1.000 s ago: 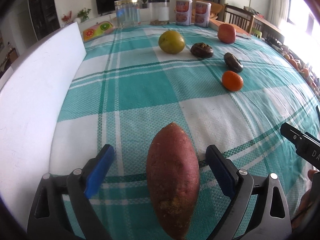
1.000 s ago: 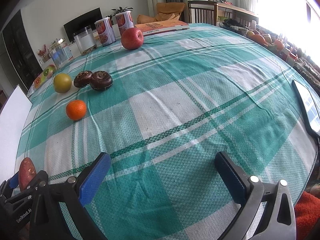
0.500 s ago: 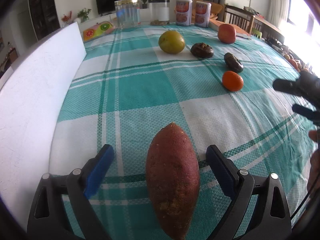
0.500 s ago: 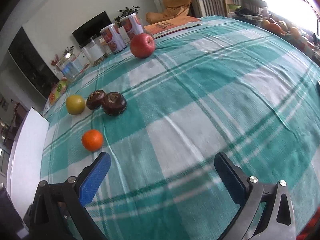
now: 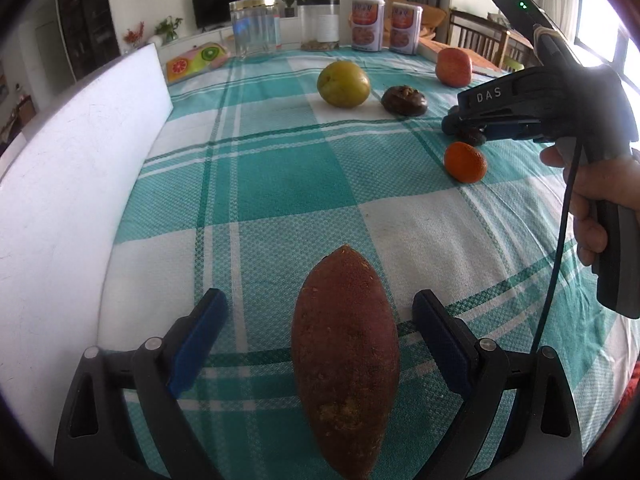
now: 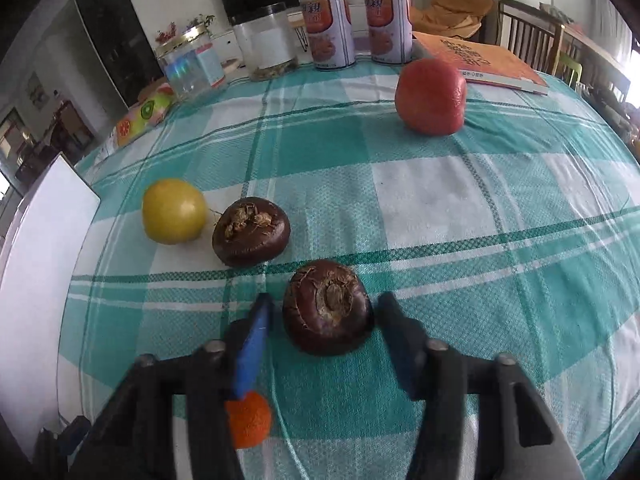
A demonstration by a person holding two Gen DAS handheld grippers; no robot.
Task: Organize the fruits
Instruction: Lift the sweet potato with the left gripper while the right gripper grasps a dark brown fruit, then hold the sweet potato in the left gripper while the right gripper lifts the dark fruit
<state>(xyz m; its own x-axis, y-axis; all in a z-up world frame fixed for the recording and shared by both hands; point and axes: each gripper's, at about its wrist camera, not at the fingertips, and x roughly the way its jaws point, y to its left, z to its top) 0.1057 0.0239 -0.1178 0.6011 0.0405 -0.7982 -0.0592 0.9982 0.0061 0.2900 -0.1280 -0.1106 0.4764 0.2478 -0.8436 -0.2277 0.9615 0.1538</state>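
At lower centre, the right gripper point(image 6: 322, 316), jaws parted, straddles the near chestnut point(image 6: 327, 307): close squarely, avoiding the orange point(image 6: 249, 420); the left gripper point(image 5: 320, 332) gapes around the yam point(image 5: 346, 356).

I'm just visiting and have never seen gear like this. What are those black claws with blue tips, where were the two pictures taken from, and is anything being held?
No robot here: a person holds a two-finger gripper in each hand, and each gripper has a camera looking along its fingers. One picture comes from the left gripper, the other from the right gripper. The left view also shows the person's right hand holding its tool. On the checked tablecloth lie a sweet potato, a mandarin, a yellow fruit, a red fruit and two dark water chestnuts. Nothing is held: the left gripper is open around the sweet potato, the right is open around the nearer chestnut.
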